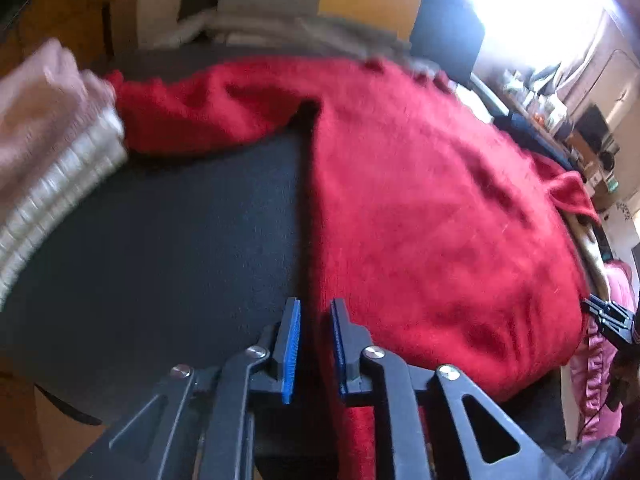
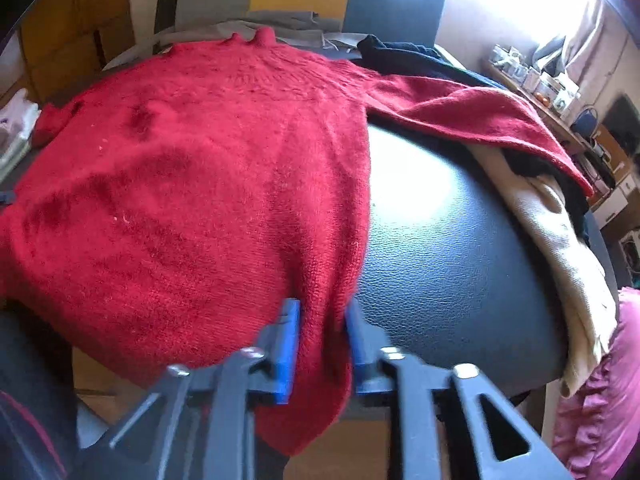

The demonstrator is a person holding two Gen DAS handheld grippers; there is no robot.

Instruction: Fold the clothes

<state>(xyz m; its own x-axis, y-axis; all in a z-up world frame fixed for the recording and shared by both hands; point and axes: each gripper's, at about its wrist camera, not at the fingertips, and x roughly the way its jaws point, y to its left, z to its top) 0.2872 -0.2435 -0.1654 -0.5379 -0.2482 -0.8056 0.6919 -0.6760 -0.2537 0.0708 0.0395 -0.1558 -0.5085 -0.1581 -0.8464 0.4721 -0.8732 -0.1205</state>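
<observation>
Left wrist view: I've got the left gripper (image 1: 316,344) pointed down at the near edge of the black table (image 1: 168,248). Jaws stand a narrow gap apart, blue pads (image 1: 294,344) facing each other. The left side edge of the red sweater (image 1: 420,208) runs right into that gap; I can't tell whether the pads actually pinch the knit or just straddle it. Sweater lies flat, body spread across the right half of the table, one sleeve (image 1: 200,116) stretched out to the left at the far side. Sleeve cuff ends just beside a folded stack of pale pink and cream knitwear (image 1: 52,132) at the left edge. Right gripper (image 1: 612,320) shows at the far right edge, by the sweater's other bottom corner. Frame is motion-blurred.

Right wrist view: right gripper (image 2: 322,344) is at the sweater's (image 2: 192,184) bottom right corner. Jaws partly open, with the hem corner bunched between the blue pads (image 2: 288,348) and hanging off the table's near edge below them. Cloth touches both pads; looks gripped. Other sleeve (image 2: 472,120) runs off to the right, draped over a pile of black and beige clothes (image 2: 560,240) on the table's right side. Bare black tabletop (image 2: 440,248) between sweater body and that pile. Grey garment (image 2: 280,24) lies beyond the collar.
</observation>
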